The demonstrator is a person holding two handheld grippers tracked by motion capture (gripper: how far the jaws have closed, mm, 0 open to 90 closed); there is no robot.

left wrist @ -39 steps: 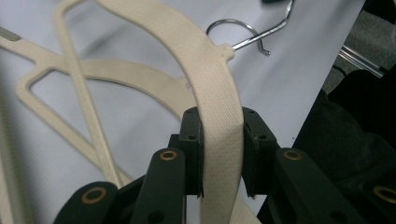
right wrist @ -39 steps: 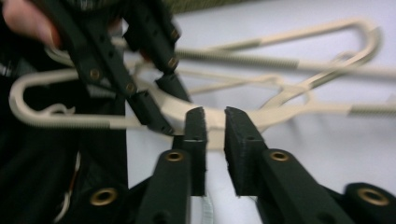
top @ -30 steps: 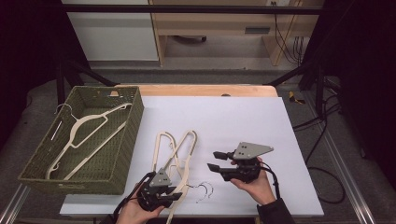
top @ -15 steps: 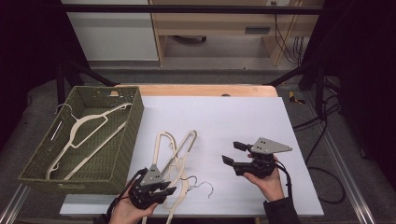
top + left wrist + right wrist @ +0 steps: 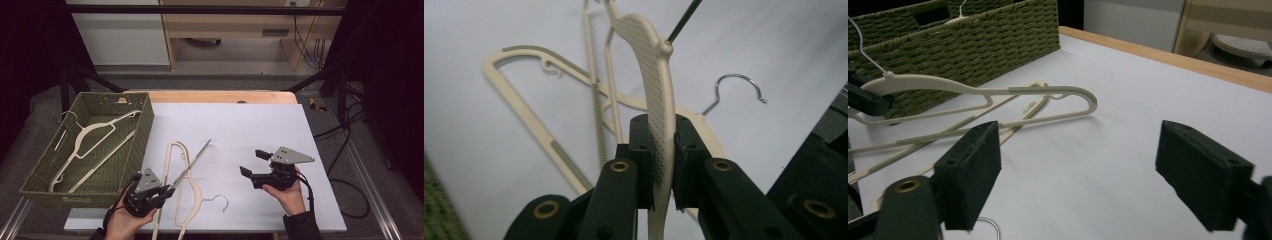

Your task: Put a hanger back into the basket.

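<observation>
Two cream hangers (image 5: pixel 182 175) lay near the table's (image 5: pixel 260 125) front edge; the left gripper (image 5: pixel 659 165) pinched one light, stiff hanger's flat neck, while the right gripper (image 5: pixel 257 165) hung wide apart.

The left hand (image 5: pixel 122 220) comes in low at the table's near edge, its left gripper (image 5: pixel 161 192) clamped with jaws pinched close. The right hand (image 5: pixel 287 192) holds the right gripper (image 5: pixel 252 164) raised, jaws spread wide apart.

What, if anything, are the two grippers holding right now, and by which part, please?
The left gripper is shut on a cream hanger, clamping its shoulder near the neck. The right gripper holds nothing; its jaws stand wide apart.
</observation>
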